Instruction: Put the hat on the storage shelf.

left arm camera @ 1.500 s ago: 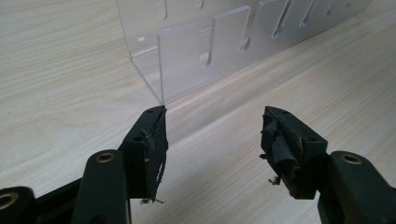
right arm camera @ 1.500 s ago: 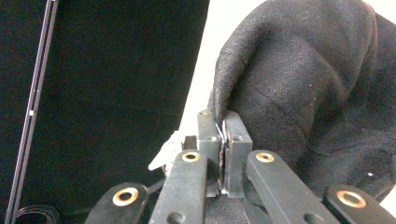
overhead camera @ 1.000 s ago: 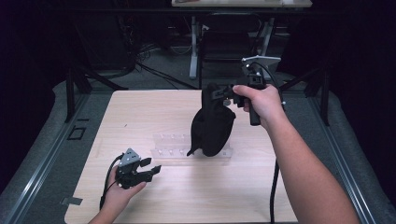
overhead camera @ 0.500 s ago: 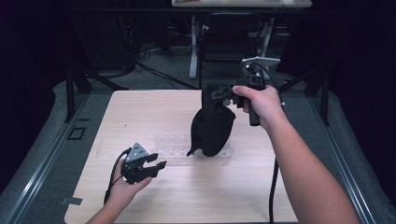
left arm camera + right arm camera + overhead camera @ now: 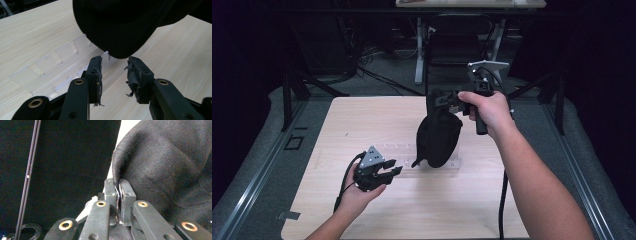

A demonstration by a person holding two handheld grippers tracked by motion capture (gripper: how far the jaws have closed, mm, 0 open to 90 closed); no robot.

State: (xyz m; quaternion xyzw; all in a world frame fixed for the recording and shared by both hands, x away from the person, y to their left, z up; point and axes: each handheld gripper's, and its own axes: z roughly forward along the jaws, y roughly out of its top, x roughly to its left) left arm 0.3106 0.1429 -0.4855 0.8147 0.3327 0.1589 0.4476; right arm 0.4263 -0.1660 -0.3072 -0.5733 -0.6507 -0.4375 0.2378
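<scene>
The right claw (image 5: 443, 101) is clamped tight on the edge of a black fabric pouch (image 5: 438, 137), which hangs below it over the wooden table (image 5: 337, 125). The left claw (image 5: 113, 72) is parted and holds nothing; the pouch's rounded bottom hangs just ahead of its tips. A clear plastic divider tray (image 5: 47, 67) lies flat ahead of it and to one side, under the pouch.

Both forearms were bare, and each black gripper (image 5: 393, 170) (image 5: 438, 100) carried a grey three-cornered plate, brass-ringed pivots, frayed jaw pads (image 5: 131, 75) and a trailing black cable (image 5: 502, 210).
</scene>
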